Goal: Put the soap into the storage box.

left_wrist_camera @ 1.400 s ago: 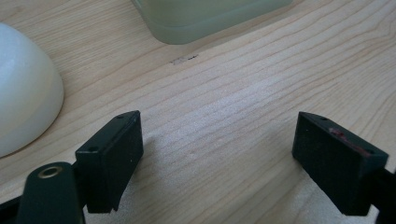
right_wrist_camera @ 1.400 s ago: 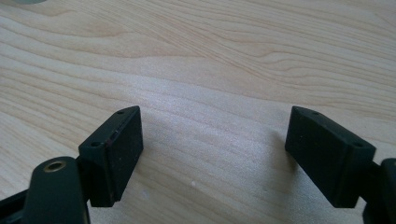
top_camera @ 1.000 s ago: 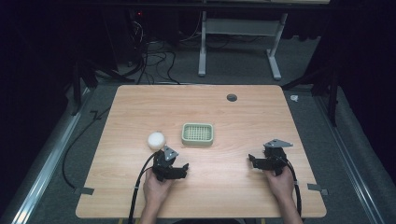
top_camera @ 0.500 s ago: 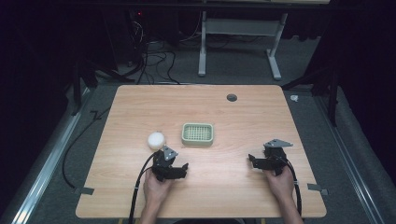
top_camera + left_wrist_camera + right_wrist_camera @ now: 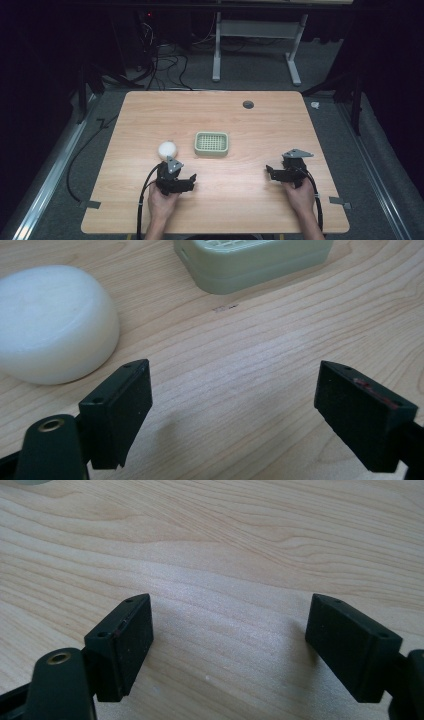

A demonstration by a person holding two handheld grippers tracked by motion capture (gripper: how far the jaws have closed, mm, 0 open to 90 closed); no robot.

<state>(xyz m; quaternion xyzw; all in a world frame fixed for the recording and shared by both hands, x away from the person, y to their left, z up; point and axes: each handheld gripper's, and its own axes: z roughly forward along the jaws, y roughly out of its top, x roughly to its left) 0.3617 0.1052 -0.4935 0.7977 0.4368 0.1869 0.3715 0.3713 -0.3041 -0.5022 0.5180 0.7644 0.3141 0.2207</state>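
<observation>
Both hands rest low, the left tool (image 5: 176, 181) and right tool (image 5: 286, 171) spread wide, holding nothing.

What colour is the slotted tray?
Pale green tray, clearest in the left gripper view.

Matt wood-grain table (image 5: 250, 200); plastic tray (image 5: 211, 143).

In the left gripper view, the tray (image 5: 255, 262) is cut off by the top edge and the white puck (image 5: 52, 322) by the left edge. In the high view, the person's forearms leave the frame at the near edge.
</observation>
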